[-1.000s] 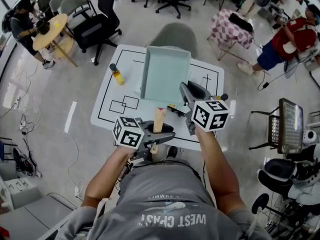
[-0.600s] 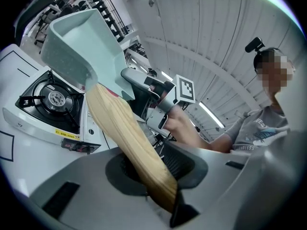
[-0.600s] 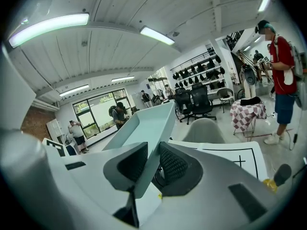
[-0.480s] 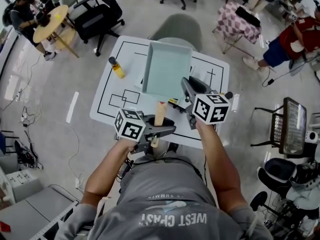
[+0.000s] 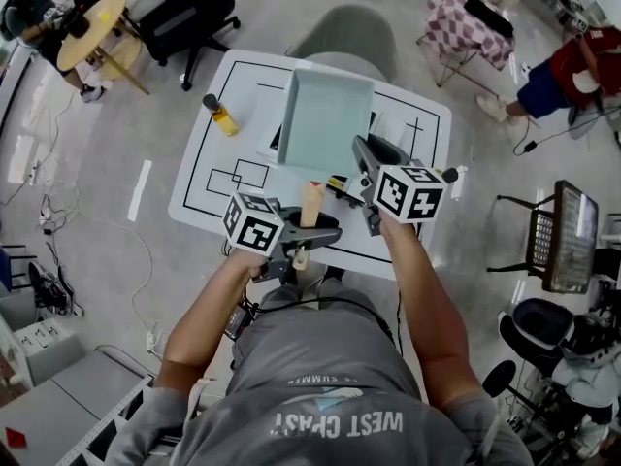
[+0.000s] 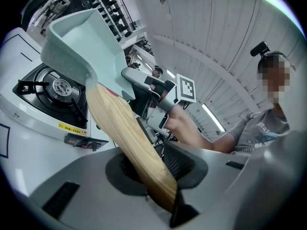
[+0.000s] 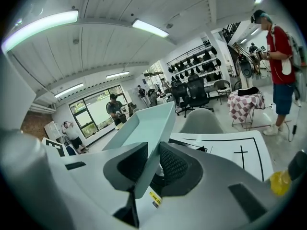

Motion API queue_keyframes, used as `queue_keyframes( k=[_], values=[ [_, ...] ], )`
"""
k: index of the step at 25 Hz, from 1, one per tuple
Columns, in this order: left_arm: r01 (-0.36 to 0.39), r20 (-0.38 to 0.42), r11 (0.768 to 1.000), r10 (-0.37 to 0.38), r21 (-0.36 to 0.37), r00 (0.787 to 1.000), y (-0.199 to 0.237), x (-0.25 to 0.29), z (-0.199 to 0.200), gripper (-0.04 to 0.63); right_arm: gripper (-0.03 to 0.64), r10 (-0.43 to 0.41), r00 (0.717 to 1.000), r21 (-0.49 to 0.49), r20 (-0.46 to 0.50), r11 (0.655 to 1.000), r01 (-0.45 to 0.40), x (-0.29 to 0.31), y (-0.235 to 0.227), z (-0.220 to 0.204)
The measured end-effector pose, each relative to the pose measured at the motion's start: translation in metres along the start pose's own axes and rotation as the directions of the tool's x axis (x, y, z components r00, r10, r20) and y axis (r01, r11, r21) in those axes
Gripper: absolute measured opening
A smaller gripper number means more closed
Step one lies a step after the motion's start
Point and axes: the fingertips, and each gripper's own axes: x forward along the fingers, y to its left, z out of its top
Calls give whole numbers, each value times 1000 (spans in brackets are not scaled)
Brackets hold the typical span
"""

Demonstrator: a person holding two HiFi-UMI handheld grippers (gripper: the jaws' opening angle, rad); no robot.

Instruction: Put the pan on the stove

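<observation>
A pale green square pan with a wooden handle hangs tilted above the white table. My left gripper is shut on the handle near its end. My right gripper is shut on the pan's near right rim, with one pad on each side of the wall. The black gas stove sits on the table below the pan. In the head view the pan covers most of it.
A yellow bottle with a dark cap stands on the table's left part, among black line markings. A grey chair is at the table's far side. Office chairs, a round wooden table and people are around.
The pan and both grippers keep the same hold and pose. Only the head view has drifted slightly over the table.
</observation>
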Motion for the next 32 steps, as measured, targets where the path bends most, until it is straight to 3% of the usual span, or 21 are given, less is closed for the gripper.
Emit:
queue_keyframes(
  k=[32],
  values=[
    [14,-22,992,-17,-125,1000,73,18,-13,103,87,-42,994,71,-97,996,49,53,-58,-52]
  ],
)
